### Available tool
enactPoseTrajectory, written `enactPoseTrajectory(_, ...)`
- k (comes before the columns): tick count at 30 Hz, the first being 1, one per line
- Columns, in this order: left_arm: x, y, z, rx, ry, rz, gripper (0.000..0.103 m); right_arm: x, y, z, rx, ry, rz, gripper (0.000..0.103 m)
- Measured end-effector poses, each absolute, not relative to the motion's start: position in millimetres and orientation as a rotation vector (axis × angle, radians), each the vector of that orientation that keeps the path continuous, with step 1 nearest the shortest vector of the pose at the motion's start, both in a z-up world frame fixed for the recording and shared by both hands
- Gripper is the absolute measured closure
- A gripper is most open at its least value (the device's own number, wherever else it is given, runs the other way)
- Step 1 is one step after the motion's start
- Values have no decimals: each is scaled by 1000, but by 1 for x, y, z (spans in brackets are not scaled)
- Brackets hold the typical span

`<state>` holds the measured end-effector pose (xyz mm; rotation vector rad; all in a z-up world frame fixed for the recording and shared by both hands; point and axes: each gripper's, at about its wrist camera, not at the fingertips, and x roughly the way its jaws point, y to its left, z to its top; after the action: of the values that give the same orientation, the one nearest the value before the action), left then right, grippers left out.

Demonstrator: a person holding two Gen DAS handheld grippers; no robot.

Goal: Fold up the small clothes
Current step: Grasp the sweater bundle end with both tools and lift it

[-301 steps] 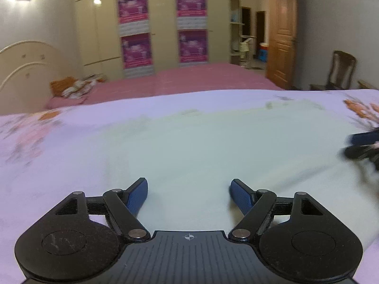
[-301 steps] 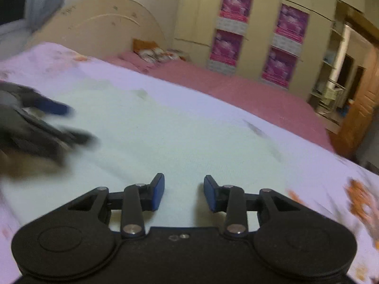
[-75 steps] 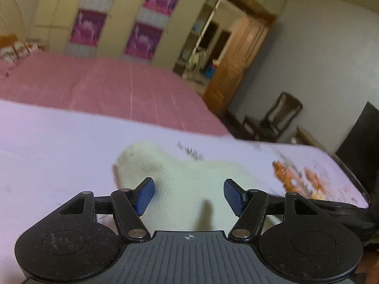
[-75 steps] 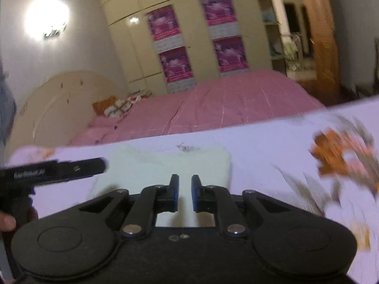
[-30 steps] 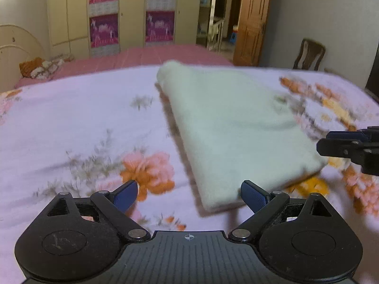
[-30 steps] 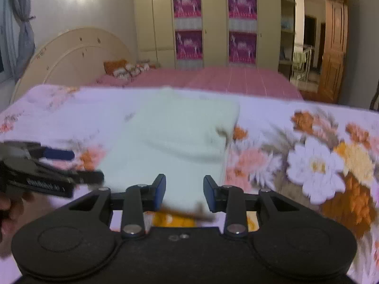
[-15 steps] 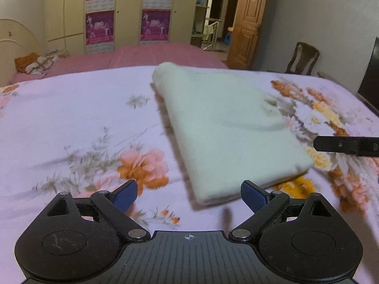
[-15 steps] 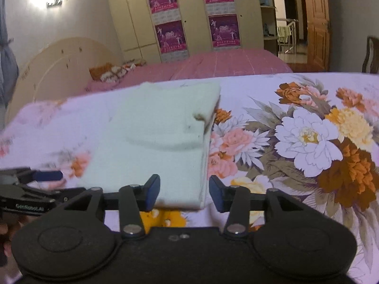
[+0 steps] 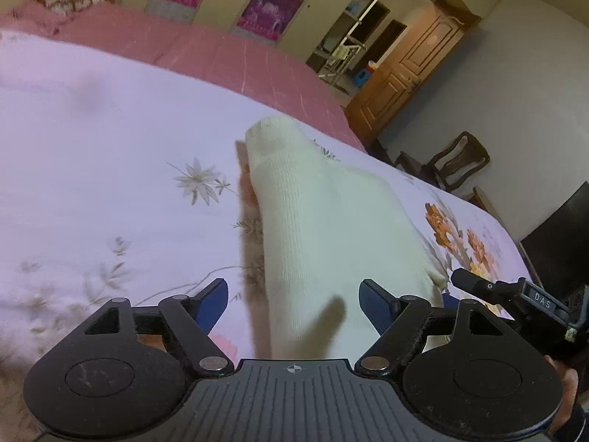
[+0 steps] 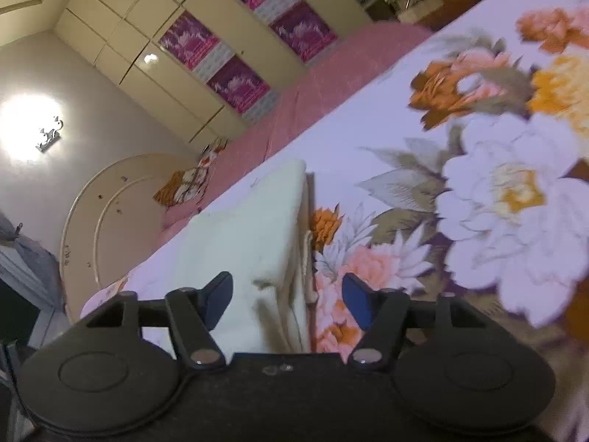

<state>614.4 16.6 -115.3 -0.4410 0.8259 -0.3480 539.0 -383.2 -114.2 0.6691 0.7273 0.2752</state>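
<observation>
A folded cream knit garment lies on the floral bedsheet. My left gripper is open, its blue pads on either side of the garment's near left edge. The right gripper shows at the lower right of the left wrist view, beside the garment's near right corner. In the right wrist view the garment lies ahead and my right gripper is open, straddling its near right edge where the folded layers show.
A pink bed lies beyond, with wardrobes and purple posters behind it. A wooden door, a chair and a dark screen stand at the right. A cream headboard is at the left.
Both grippers have dropped and moved in to the garment's near edge, from further back. The right view has tilted. Both stay open.
</observation>
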Motion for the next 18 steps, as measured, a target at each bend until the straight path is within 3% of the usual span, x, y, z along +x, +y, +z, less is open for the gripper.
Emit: enactPoseTrajectory(18,649,-18,-134,-509,850,-460,26,572,-347,-125,533,818,426,44)
